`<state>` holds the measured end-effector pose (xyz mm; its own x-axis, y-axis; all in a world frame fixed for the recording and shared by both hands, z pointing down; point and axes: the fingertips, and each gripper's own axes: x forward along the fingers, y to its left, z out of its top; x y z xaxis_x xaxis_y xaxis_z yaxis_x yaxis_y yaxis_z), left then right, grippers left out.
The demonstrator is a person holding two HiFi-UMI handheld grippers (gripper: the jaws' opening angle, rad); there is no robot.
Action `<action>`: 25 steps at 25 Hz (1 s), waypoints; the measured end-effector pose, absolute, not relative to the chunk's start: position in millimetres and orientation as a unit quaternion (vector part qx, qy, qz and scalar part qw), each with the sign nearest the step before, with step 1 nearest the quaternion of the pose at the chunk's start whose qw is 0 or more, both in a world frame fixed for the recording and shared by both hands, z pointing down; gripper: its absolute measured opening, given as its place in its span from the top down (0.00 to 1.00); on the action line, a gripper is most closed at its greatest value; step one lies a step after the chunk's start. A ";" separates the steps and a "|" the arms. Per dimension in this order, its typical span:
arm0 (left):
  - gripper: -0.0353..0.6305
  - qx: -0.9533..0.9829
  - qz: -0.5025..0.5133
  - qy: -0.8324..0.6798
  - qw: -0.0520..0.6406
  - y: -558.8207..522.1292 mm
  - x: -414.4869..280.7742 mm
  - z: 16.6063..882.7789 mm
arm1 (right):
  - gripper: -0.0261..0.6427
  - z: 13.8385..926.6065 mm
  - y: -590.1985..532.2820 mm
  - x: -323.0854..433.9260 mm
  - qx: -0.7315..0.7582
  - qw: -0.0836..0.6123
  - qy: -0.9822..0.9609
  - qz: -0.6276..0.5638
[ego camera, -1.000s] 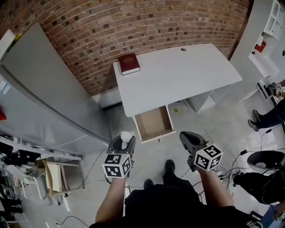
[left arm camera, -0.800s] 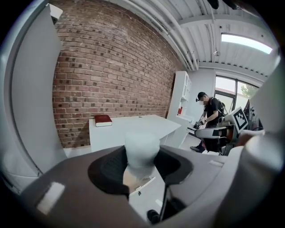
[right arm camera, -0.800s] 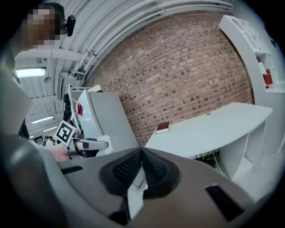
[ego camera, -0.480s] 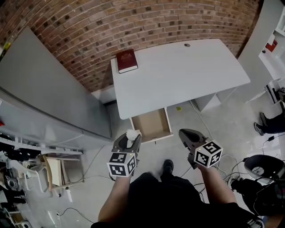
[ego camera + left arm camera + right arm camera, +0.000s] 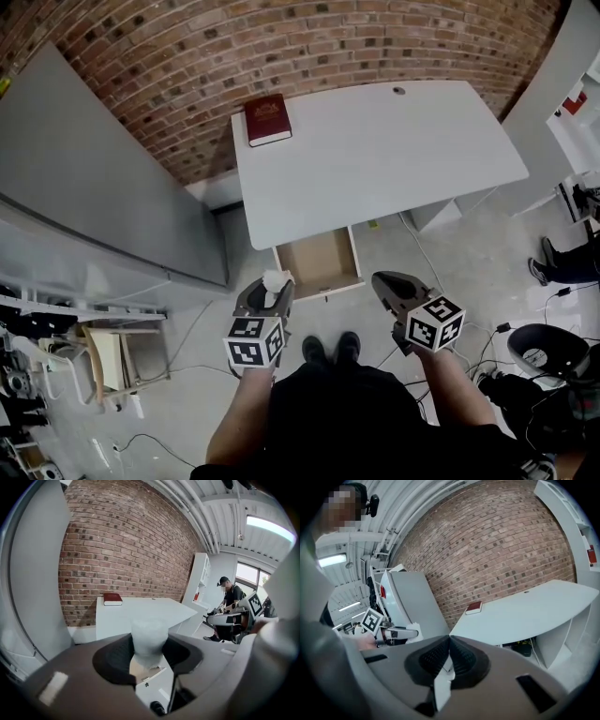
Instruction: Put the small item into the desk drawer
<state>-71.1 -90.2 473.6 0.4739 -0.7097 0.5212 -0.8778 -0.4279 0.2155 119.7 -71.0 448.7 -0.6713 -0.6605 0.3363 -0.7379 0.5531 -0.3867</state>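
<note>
- The left gripper (image 5: 271, 291) is clamped on the white item (image 5: 149, 638), which sticks up between its pads, just short of the open drawer (image 5: 319, 261).
- The right gripper (image 5: 449, 657) has its jaws pressed together, with nothing between them.
- The drawer juts from the front of the white desk (image 5: 394, 155).
- 1 red book (image 5: 267, 119) lies on the desk's far left corner, near the brick wall (image 5: 187, 66).

One desk (image 5: 394, 159), drawer (image 5: 319, 262), book (image 5: 267, 119), small item (image 5: 275, 279); two tools (image 5: 270, 292) (image 5: 386, 283)
</note>
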 end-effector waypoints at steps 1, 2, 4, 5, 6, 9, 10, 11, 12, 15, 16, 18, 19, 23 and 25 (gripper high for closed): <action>0.66 0.827 0.178 -0.478 0.238 -91.7 -73.7 474.9 | 0.94 447.6 -73.7 115.6 0.399 0.078 -0.877 0.255; 0.66 0.828 0.177 -0.476 0.239 -93.4 -76.4 475.9 | 0.94 447.0 -75.8 111.9 0.400 0.080 -0.876 0.257; 0.66 0.829 0.174 -0.473 0.242 -98.4 -83.0 477.9 | 0.94 447.4 -79.4 104.4 0.401 0.086 -0.874 0.261; 0.66 0.830 0.174 -0.471 0.241 -101.6 -86.5 479.5 | 0.94 448.4 -81.5 100.4 0.401 0.088 -0.873 0.262; 0.66 0.832 0.175 -0.469 0.241 -104.2 -89.5 482.1 | 0.94 450.0 -83.1 96.7 0.402 0.091 -0.872 0.262; 0.66 0.835 0.183 -0.457 0.245 -103.1 -94.4 496.0 | 0.94 457.2 -80.8 90.5 0.412 0.094 -0.866 0.268; 0.66 0.836 0.187 -0.453 0.247 -101.2 -95.3 501.6 | 0.94 460.1 -78.6 89.4 0.415 0.095 -0.864 0.270; 0.66 0.837 0.193 -0.448 0.248 -99.6 -96.1 507.3 | 0.94 463.5 -76.9 88.1 0.418 0.096 -0.862 0.271; 0.66 0.838 0.201 -0.442 0.247 -98.9 -96.7 512.9 | 0.94 467.5 -76.1 86.6 0.420 0.096 -0.861 0.271; 0.66 0.841 0.221 -0.428 0.245 -98.8 -95.8 527.8 | 0.94 479.8 -76.8 84.2 0.425 0.094 -0.857 0.276; 0.66 0.841 0.225 -0.425 0.247 -98.8 -94.2 531.9 | 0.94 483.5 -77.1 84.5 0.425 0.091 -0.857 0.279; 0.66 0.840 0.236 -0.420 0.249 -100.4 -88.9 539.9 | 0.94 491.4 -78.9 85.7 0.424 0.084 -0.856 0.286; 0.66 0.839 0.243 -0.418 0.250 -101.4 -85.4 543.8 | 0.94 495.8 -79.9 86.7 0.423 0.081 -0.855 0.290; 0.66 0.838 0.263 -0.402 0.257 -105.5 -70.3 556.9 | 0.94 511.9 -88.8 87.7 0.417 0.075 -0.854 0.302; 0.66 0.838 0.275 -0.393 0.259 -105.1 -64.7 565.8 | 0.94 521.9 -90.1 87.6 0.414 0.075 -0.851 0.313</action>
<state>-64.7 -105.1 565.8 0.5391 -0.5167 0.6651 -0.8020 -0.5562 0.2180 87.6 -90.1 521.9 -0.6453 -0.6589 0.3865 -0.7524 0.4609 -0.4706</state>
